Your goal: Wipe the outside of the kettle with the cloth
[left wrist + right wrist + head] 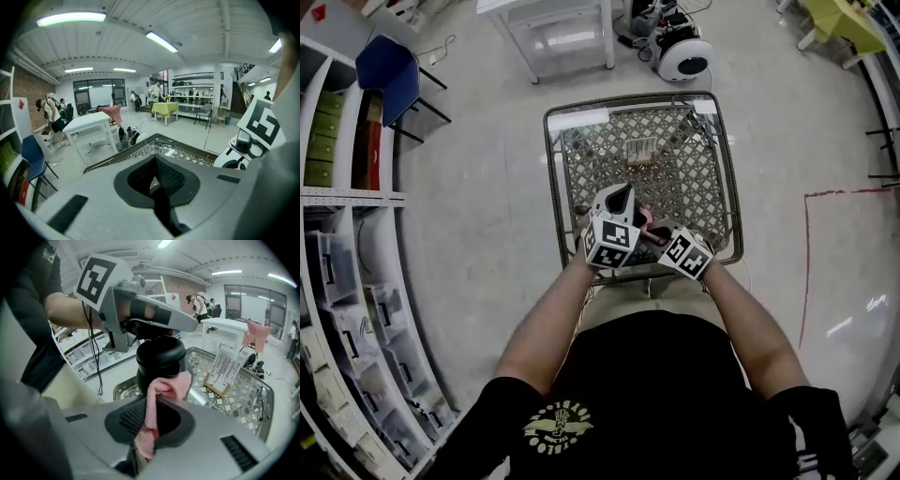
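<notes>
1. While the right gripper (150, 413) pinches the pink cloth (164, 387) tight, with a fold lying against the black kettle (159, 357), the left gripper (154, 174) has its jaws pressed together with nothing visible between them.
2. The kettle is at the near edge of the cart (555, 183), between the two grippers. The left gripper reaches across its lid, but I cannot tell whether it bears down on it.
3. If nothing pins the kettle, a sideways wipe will likely shove or tip it over that near edge, since the wire mesh gives poor footing.
4. Only a narrow strip of cloth is clamped, so friction may drag it free, or the hard jaw tip may scrape the kettle wall.
5. The kettle looks upright, its long axis vertical and its lid on top. Which way the spout and handle face cannot be made out.
</notes>
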Motion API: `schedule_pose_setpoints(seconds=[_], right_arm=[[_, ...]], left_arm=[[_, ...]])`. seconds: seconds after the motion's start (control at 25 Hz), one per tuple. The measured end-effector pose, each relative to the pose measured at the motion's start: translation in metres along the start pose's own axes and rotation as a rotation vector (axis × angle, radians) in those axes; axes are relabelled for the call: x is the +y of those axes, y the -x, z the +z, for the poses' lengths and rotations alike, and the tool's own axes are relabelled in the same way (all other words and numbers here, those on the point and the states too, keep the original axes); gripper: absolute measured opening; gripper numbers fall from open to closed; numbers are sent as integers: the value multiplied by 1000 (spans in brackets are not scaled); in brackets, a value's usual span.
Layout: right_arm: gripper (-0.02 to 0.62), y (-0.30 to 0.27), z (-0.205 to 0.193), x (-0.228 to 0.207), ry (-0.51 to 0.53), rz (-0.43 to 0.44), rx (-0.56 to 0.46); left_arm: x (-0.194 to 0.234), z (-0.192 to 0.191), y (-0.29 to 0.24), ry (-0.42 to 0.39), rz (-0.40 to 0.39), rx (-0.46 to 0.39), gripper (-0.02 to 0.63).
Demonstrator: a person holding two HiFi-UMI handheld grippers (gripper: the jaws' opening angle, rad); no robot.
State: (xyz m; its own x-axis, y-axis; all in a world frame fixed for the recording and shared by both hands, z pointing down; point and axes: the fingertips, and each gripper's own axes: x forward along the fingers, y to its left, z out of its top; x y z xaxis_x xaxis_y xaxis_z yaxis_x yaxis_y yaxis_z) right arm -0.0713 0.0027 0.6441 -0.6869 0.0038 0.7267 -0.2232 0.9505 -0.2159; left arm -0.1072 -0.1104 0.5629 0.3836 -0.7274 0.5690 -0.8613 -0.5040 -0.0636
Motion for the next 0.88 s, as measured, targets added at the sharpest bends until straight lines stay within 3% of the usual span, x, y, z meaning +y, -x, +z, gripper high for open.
schedule_pose_setpoints(seconds=[0.2, 0.52, 0.68, 0.88], right_arm=[[34, -14, 5, 29, 4, 57, -7], [34, -35, 23, 65, 92, 142, -9], [34, -33, 21, 62, 109, 143, 3], [34, -25, -1, 37, 45, 107, 44]], left_arm=[[-3, -1, 1, -18, -9, -12, -5], [-7, -3, 0, -27, -16, -16, -5], [-7, -2, 2, -23, -33, -18, -5], [-7, -1, 1, -16, -27, -19, -4]])
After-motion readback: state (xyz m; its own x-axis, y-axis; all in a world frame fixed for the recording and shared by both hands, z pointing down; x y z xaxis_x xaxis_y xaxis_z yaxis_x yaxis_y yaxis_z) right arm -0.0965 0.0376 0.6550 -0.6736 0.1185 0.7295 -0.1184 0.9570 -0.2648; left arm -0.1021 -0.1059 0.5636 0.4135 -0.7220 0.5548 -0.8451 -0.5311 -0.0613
